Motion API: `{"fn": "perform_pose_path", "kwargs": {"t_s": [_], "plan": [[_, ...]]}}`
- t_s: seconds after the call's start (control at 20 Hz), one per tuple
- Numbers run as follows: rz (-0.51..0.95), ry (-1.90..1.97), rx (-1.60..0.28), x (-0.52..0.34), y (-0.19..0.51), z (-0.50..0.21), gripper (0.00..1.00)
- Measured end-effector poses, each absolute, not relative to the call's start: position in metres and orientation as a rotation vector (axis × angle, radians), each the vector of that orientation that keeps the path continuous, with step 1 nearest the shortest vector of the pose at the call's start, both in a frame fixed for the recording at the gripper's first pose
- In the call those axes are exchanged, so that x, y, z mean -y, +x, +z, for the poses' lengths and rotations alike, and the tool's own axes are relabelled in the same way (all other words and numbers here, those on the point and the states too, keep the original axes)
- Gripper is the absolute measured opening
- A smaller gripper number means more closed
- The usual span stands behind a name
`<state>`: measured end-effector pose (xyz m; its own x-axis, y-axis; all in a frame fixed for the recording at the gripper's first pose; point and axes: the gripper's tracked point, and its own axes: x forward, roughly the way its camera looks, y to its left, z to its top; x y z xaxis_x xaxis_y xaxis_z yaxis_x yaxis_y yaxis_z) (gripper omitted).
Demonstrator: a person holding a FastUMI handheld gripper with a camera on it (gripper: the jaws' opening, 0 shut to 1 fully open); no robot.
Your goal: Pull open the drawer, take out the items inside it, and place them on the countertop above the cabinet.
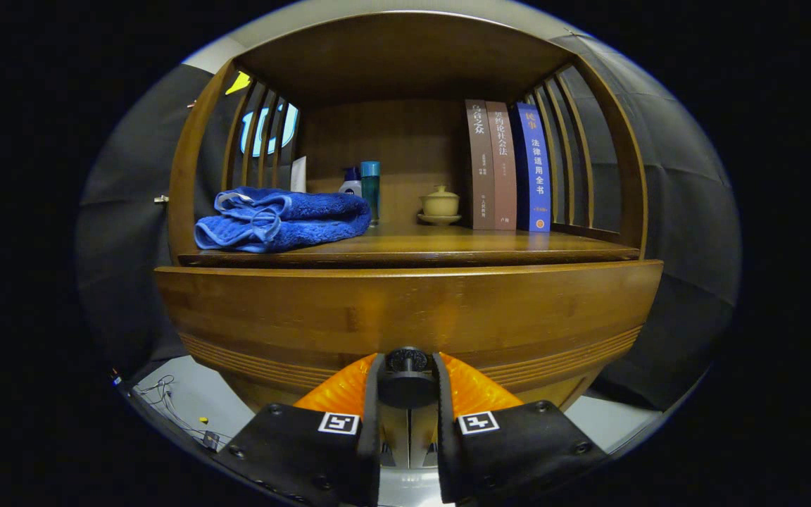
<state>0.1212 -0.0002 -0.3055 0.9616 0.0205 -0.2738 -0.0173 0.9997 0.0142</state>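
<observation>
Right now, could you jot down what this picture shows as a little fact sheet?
gripper: fingers closed on the drawer knob, one on each side
drawer: front fills the space just beyond the fingers; I cannot tell if it is pulled out yet
countertop: wooden shelf above the drawer
on countertop, left: folded blue towel
behind towel: two bottles
middle: small lidded cup on a saucer
right: three upright books
drawer contents: hidden

Dark cloth wall (680, 211), pale floor (187, 394).
</observation>
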Motion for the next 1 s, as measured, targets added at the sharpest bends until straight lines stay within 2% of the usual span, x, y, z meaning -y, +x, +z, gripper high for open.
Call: {"fn": "perform_pose_path", "kwargs": {"t_s": [0.55,1.0], "plan": [[0.054,0.050,-0.309,0.005,0.026,-0.295,0.37],[0.068,0.020,-0.306,0.004,0.006,-0.303,0.36]]}}
